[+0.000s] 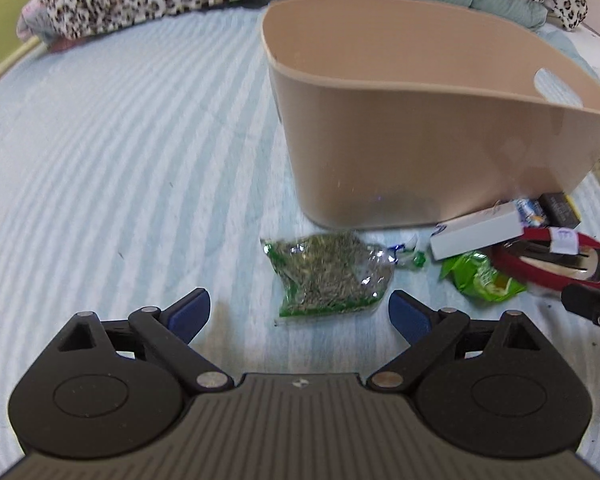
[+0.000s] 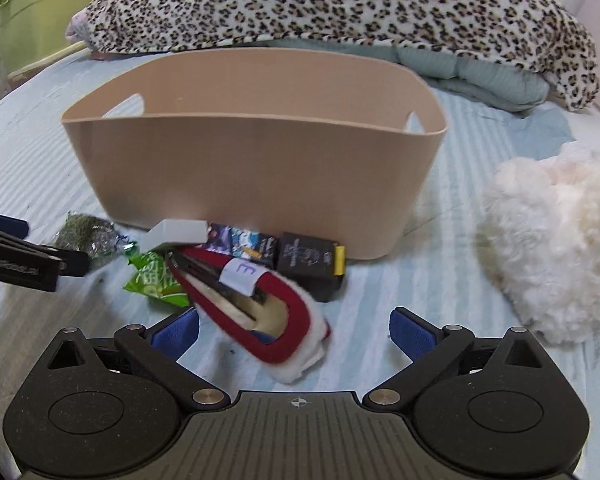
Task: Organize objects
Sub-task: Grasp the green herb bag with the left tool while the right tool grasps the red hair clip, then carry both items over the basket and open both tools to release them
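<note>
A beige plastic bin [image 1: 440,152] [image 2: 252,184] stands on a striped bedspread. In front of it lie a clear bag of dried green herbs [image 1: 328,276] [image 2: 86,234], a green snack packet [image 1: 480,276] [image 2: 152,280], a white box [image 1: 480,230] [image 2: 178,232], a red hair clip with white trim [image 1: 548,260] [image 2: 276,312], a dark box [image 2: 312,264] and a small blue carton [image 2: 240,242]. My left gripper [image 1: 300,314] is open, just short of the herb bag. My right gripper [image 2: 296,330] is open, with the red clip lying between its fingers.
A leopard-print blanket [image 2: 340,4] over a pale green quilt [image 2: 480,76] lies behind the bin. A white fluffy item [image 2: 556,240] lies to the right. A green cabinet [image 2: 40,12] stands at the far left. Striped bedspread [image 1: 120,160] stretches to the left.
</note>
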The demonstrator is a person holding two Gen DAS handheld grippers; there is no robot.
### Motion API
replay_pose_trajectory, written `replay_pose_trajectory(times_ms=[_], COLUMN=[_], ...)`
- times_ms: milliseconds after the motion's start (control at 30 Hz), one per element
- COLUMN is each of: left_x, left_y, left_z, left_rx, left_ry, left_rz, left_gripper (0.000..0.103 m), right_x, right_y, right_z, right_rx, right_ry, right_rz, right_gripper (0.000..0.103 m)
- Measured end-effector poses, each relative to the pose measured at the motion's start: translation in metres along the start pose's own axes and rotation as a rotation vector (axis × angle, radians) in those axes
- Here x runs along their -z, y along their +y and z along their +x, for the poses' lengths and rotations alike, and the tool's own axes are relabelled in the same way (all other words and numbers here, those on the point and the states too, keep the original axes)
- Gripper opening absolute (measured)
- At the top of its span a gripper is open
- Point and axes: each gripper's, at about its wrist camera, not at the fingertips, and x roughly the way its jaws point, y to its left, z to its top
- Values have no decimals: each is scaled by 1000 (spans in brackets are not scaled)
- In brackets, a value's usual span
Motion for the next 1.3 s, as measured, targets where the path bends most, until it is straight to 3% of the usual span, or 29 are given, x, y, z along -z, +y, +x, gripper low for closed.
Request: replay_pose_trajectory(times_ms=[133,267,333,400,633,933,1300], left_x=[0,-3,-2,-1,-1,9,-27], left_y=[4,8,9,11,22,31,16], left_z=[15,20,20,18,4,-26,-101], left_rx=[25,51,60,54,71,99,117], left_ry=[16,-8,-19,-35,-40,-77,-281], left_rz=[-31,-43,-44,-39,-66,-76,-25], left_gripper=[96,95,86,65,48,46,46], right_x=[4,4,2,1,-1,-5,-29], right_y=[5,3,0,-1,9,7,-17], right_z=[13,25,29,28,5,-31,-83], right_rx=[-10,-12,-37,-77,-70,-79,-53], right_ry=[25,29,35,34,-1,-57,-221], right_rz=[-34,-17,4,15,-36,-65,-14], right_gripper=[102,86,77,55,39,36,36])
